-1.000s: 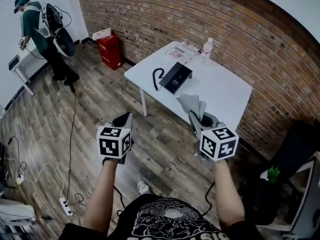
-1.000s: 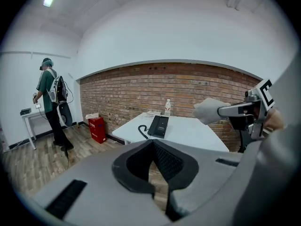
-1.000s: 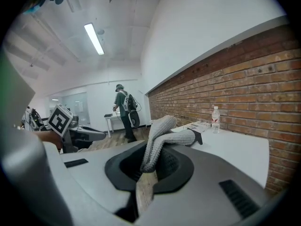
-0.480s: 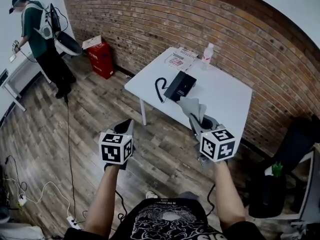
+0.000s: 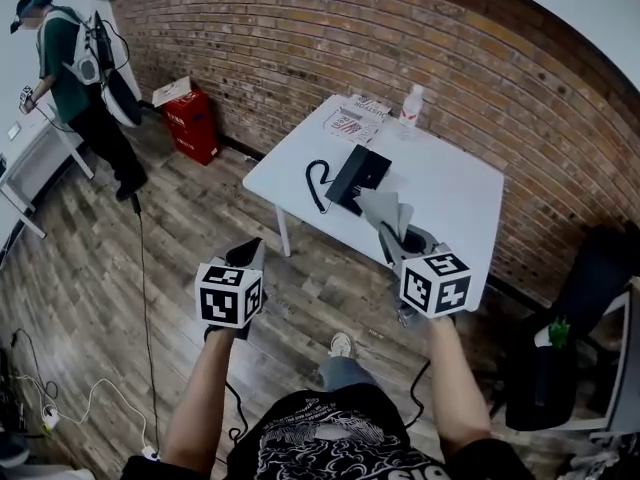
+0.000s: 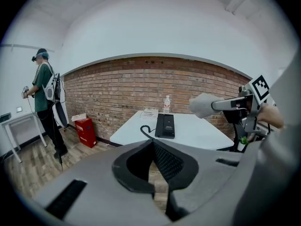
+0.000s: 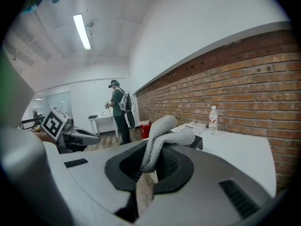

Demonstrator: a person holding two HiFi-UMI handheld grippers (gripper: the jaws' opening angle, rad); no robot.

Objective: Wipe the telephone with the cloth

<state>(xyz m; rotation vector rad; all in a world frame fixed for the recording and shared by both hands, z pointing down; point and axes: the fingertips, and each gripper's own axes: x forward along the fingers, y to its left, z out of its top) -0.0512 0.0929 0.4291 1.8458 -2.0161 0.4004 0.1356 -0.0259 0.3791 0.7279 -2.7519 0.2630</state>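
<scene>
Fingers on the right gripper are pinched on a knitted grey cloth that flops out of them in soft, rounded folds. The left gripper has its ribbed black tips pressed together with nothing between them. Flat, rectangular black telephone lies on the smooth white table with its curly cord just beside it, well apart from the cloth.
</scene>
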